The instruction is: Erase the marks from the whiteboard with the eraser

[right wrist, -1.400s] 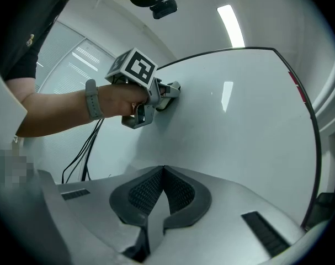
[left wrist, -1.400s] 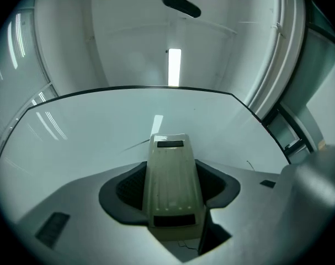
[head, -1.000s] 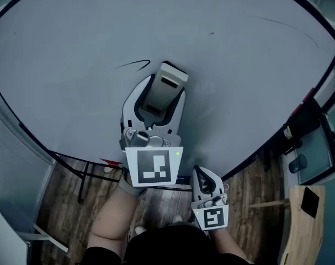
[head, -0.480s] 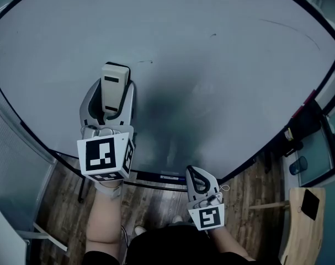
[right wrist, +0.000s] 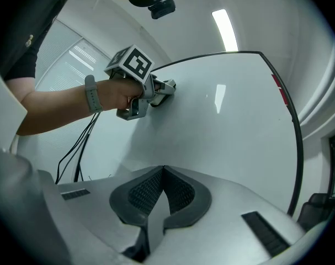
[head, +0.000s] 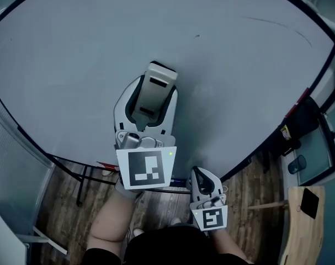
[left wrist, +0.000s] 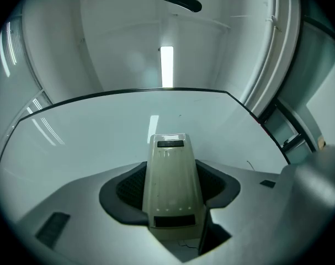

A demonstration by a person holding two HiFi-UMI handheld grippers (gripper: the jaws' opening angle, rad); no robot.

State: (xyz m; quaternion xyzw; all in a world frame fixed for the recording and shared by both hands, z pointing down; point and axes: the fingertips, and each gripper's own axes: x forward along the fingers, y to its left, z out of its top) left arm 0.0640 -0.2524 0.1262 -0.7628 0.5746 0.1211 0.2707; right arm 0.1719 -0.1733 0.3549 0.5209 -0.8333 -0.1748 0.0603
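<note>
My left gripper [head: 149, 99] is shut on a beige eraser [head: 154, 87] that presses flat on the whiteboard [head: 68, 48] a little below its middle. In the left gripper view the eraser [left wrist: 170, 178] sits between both jaws and points up the board [left wrist: 90, 137]. A faint thin line [head: 277, 24] and a small dot [head: 197, 36] mark the board's upper right. My right gripper [head: 203, 183] is shut on nothing and hangs below the board's lower edge. From the right gripper view, its jaws [right wrist: 164, 191] meet, and the left gripper [right wrist: 156, 90] shows against the board [right wrist: 233, 126].
A red item [head: 107, 165] lies along the board's bottom rail. Stand legs [head: 81, 186] and wooden floor lie below. At the right stand a wooden panel [head: 299, 214] and a blue cup [head: 297, 164]. Black cables [right wrist: 73, 148] hang near the person's forearm.
The left gripper swept the eraser left, then back right to the lower middle. The dark curved stroke seen a second ago is gone. The right gripper barely moved.
</note>
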